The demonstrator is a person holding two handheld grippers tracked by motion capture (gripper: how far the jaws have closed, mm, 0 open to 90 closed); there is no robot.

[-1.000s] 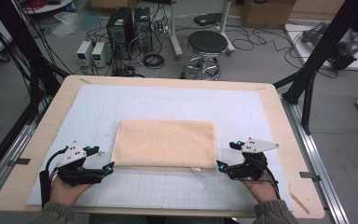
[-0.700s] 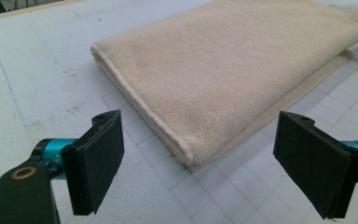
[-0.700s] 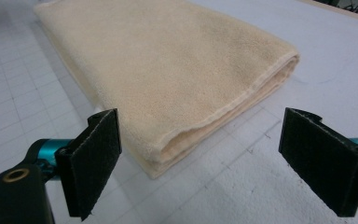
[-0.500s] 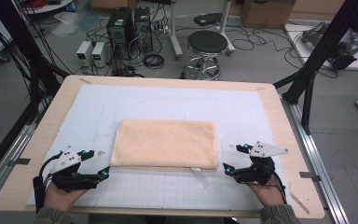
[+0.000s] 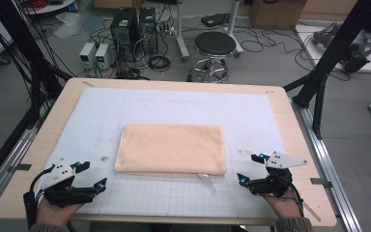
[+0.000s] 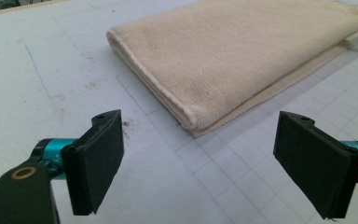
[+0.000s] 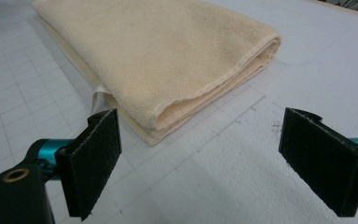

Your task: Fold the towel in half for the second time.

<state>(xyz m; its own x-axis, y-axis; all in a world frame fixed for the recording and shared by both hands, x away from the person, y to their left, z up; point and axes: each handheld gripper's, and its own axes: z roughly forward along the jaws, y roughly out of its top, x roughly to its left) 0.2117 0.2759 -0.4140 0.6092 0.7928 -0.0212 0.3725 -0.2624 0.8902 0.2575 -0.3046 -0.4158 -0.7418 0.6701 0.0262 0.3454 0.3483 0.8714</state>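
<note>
The folded towel lies flat in the middle of the white grid mat, and I use it as my landmark for everything else. It is soft and tan, folded into a neat long shape, and a small white tag sticks out from under its near edge. In the left gripper view I see the towel's near left corner, with the layers stacked one on top of the other. In the right gripper view I see the near right corner the same way, with the fold turned toward me. My left gripper sits just off the towel's near left corner, a little apart from it, not touching. Its jaws are wide open and hold nothing. My right gripper sits just off the towel's near right corner, also apart, jaws wide open and empty too. I think I hold one gripper at each near corner, low to the mat and pointed at the towel, so both can slide in and pinch a corner together. The wooden table shows around the mat, beyond the towel.
</note>
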